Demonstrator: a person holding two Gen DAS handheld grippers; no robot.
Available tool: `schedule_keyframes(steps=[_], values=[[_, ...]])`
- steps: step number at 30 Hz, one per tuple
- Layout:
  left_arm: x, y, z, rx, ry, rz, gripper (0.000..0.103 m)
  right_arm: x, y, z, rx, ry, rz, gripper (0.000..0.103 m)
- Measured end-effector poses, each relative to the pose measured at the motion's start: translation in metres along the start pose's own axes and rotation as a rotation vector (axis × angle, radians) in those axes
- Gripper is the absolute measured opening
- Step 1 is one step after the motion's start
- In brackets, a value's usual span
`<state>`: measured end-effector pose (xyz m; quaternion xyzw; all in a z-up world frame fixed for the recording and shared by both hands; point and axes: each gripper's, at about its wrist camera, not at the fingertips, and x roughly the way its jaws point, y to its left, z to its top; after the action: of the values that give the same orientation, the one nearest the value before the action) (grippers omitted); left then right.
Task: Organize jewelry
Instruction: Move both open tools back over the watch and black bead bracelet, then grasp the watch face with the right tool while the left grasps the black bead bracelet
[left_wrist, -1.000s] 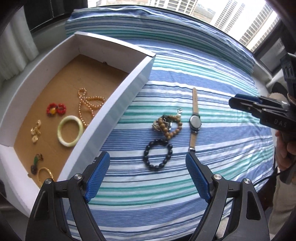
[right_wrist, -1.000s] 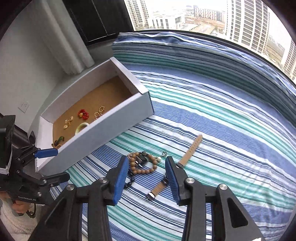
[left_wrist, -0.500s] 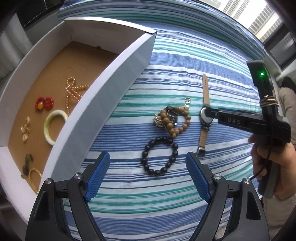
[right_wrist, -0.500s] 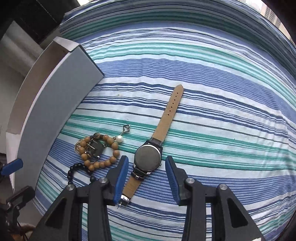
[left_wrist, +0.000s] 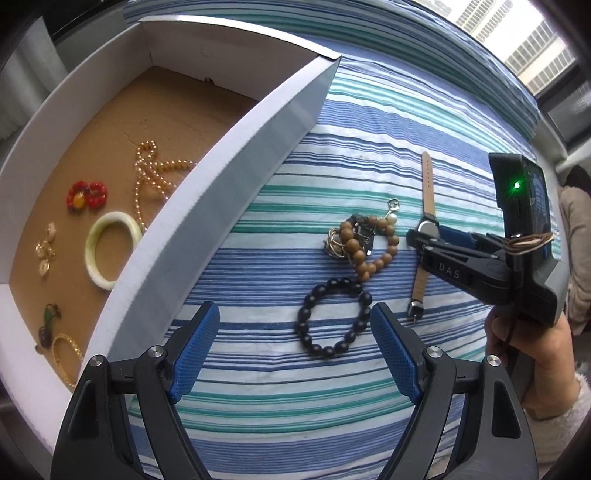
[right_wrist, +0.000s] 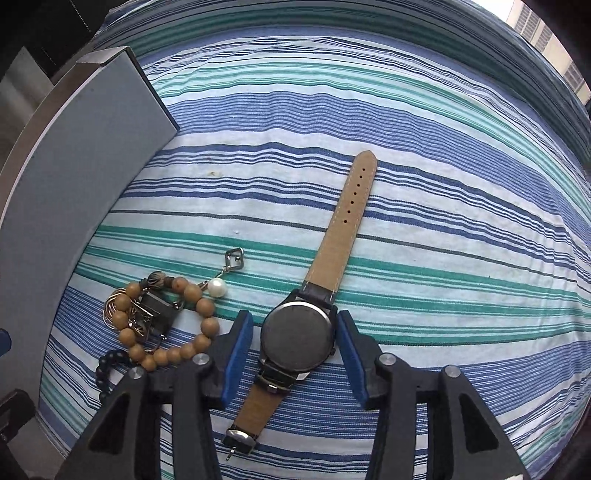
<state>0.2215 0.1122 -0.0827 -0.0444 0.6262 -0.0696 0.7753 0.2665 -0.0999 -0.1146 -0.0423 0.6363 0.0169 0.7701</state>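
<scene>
Tan-strapped watch (right_wrist: 300, 339) lies face down on striped bed (right_wrist: 443, 206), case between right tool (right_wrist: 295, 352) pads, jaws opening, not pressing. Left tool (left_wrist: 295, 350) spread wide above black bead bracelet (left_wrist: 334, 319). Wooden bead bracelet (left_wrist: 364, 245) beside watch. Box (left_wrist: 229, 206) near, holds other jewelry.

"DAS" stands in pale letters on the right tongs (left_wrist: 424, 236) arm

Right tool (right_wrist: 295, 343) jaws opening astride face-down watch (right_wrist: 297, 341), beaded bracelet (right_wrist: 166, 325) beside, striped cloth (right_wrist: 443, 221)
</scene>
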Motion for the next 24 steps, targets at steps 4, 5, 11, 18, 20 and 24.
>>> schedule_keyframes(steps=[4, 5, 11, 18, 20, 24], values=[[0.007, -0.004, 0.001, 0.02, 0.017, 0.014, 0.085, -0.002, 0.009, -0.002, -0.054, -0.023, -0.027, 0.048], [0.009, -0.006, 0.0, 0.027, 0.027, 0.017, 0.085, 0.0, 0.014, -0.003, -0.078, -0.029, -0.047, 0.045], [0.031, -0.012, -0.005, 0.064, 0.073, 0.019, 0.085, -0.008, 0.013, -0.011, -0.097, -0.019, -0.029, 0.041], [0.058, -0.015, -0.019, 0.124, 0.124, 0.029, 0.073, -0.017, -0.011, -0.028, -0.081, 0.032, 0.004, 0.041], [0.064, -0.011, -0.027, 0.118, 0.139, 0.021, 0.071, -0.019, -0.021, -0.04, -0.079, 0.039, 0.01, 0.041], [0.078, -0.001, -0.035, 0.079, 0.172, 0.014, 0.057, -0.023, -0.029, -0.055, -0.077, 0.044, 0.021, 0.042]])
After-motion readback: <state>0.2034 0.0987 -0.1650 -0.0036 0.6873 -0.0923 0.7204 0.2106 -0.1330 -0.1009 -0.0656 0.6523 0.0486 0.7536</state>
